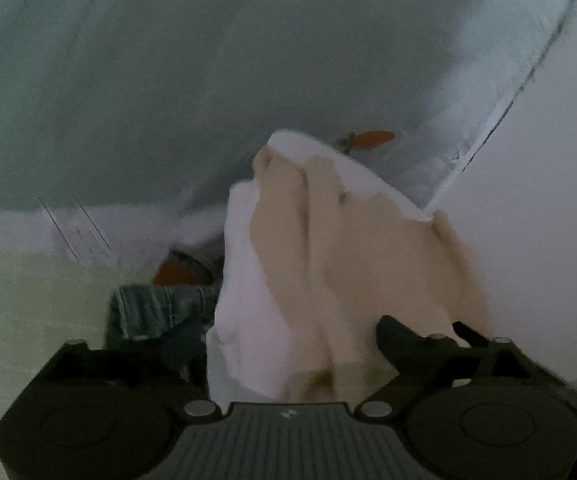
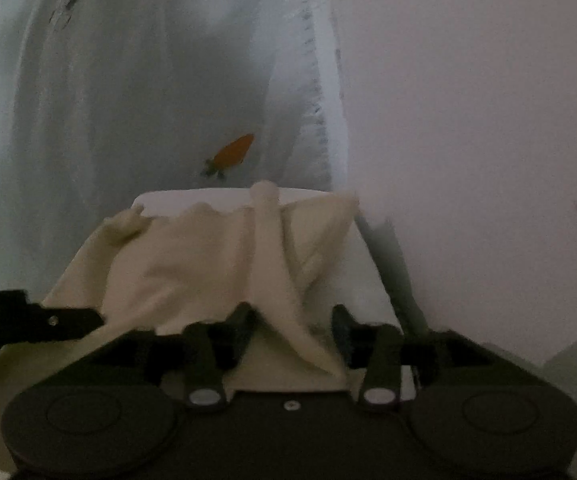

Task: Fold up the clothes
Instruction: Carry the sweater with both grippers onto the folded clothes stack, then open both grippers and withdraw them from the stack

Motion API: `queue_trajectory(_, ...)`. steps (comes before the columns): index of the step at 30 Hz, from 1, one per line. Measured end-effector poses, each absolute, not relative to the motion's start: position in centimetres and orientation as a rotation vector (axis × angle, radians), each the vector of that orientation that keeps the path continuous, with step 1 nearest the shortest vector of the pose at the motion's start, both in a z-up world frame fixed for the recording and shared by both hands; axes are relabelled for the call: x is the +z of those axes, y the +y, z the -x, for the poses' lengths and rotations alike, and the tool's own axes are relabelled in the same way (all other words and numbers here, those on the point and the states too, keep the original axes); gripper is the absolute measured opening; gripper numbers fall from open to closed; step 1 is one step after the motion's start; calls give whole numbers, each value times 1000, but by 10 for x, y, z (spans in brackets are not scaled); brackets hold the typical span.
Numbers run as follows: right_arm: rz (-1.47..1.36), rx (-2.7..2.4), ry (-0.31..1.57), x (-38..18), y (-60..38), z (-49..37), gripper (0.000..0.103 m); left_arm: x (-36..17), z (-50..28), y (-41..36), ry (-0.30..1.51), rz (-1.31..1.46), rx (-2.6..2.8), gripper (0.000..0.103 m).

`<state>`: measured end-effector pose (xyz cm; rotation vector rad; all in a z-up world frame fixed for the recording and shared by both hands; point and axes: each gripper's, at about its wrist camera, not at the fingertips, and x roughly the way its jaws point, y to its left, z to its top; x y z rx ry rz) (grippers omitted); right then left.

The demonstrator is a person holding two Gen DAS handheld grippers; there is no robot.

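Against a pale sheet (image 2: 128, 100), cream-and-white garment (image 2: 208, 256) fills the right gripper (image 2: 292, 332).

Cream-and-white garment (image 2: 208, 256): one, seen in both wrist views. Carrot prints (image 1: 370, 139) on the pale sheet: one just beyond the garment, a second orange patch (image 1: 174, 274) near its left side, blurred. Denim item (image 1: 156, 312): one, left of the garment.

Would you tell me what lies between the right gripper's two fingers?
A twisted cream fold of the cream garment runs between the right gripper fingers, seen in the right wrist view.
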<state>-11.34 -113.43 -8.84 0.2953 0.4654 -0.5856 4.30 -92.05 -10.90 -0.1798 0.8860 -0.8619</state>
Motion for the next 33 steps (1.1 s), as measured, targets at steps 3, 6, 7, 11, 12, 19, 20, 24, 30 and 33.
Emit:
queue_trajectory(3, -319, -628, 450, -87, -1131, 124, 80, -106, -38, -904, 896, 210, -836, 102)
queue_trajectory(6, -333, -671, 442, -80, -1121, 141, 95, -87, -17, -883, 833, 184, -815, 102)
queue_trajectory(7, -337, -679, 439, -77, -1117, 147, 97, -80, -10, -876, 811, 174, -809, 102)
queue_trajectory(11, -345, -725, 445, -61, -1083, 176, 101, -52, 25, -839, 726, 149, -793, 103)
queue_trajectory(12, -346, -727, 442, -57, -1074, 185, 102, -43, 37, -827, 707, 156, -787, 103)
queue_trajectory(19, -333, -715, 388, -23, -994, 258, 103, 13, 114, -745, 579, 174, -728, 103)
queue_trajectory(20, -333, -709, 379, -19, -982, 268, 103, 19, 125, -735, 565, 165, -724, 103)
queue_trajectory(24, -323, -670, 357, -5, -935, 302, 103, 33, 159, -700, 538, 137, -739, 103)
queue_trajectory(30, -328, -644, 391, -2, -865, 339, 103, 38, 193, -659, 553, 46, -771, 103)
queue_trajectory(33, -308, -652, 402, -4, -831, 355, 103, 30, 207, -647, 537, -26, -774, 103)
